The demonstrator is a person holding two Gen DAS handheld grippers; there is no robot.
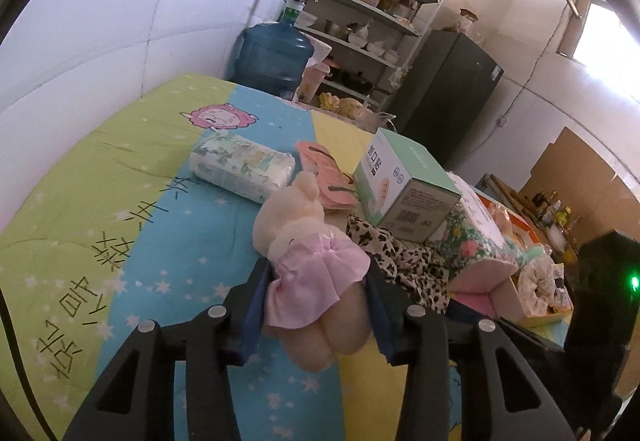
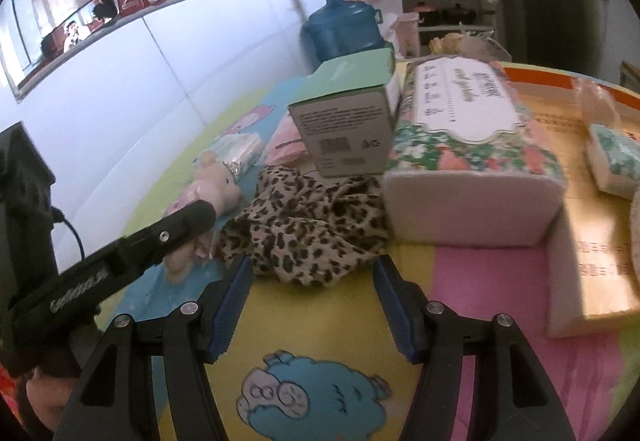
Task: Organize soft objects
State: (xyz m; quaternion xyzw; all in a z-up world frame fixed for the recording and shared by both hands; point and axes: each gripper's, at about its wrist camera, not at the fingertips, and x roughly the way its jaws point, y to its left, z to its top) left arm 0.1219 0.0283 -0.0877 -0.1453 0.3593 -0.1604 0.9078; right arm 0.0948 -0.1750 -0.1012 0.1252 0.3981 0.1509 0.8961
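Note:
My left gripper (image 1: 316, 273) is shut on a cream plush doll in a pink skirt (image 1: 308, 253), its blue pads pressing the skirt on both sides over the colourful quilt (image 1: 120, 201). The doll also shows in the right wrist view (image 2: 216, 181), with the left gripper's finger (image 2: 176, 229) on it. A leopard-print cloth (image 2: 304, 225) lies crumpled just beyond my right gripper (image 2: 312, 273), which is open and empty. The cloth also shows in the left wrist view (image 1: 404, 253).
A green-white box (image 1: 404, 185), a floral tissue pack (image 2: 468, 145), a white wipes pack (image 1: 244, 169) and a pink flat packet (image 1: 328, 177) lie on the quilt. A cardboard tray (image 2: 592, 225) with soft items sits right. A water jug (image 1: 272, 57) and shelves stand behind.

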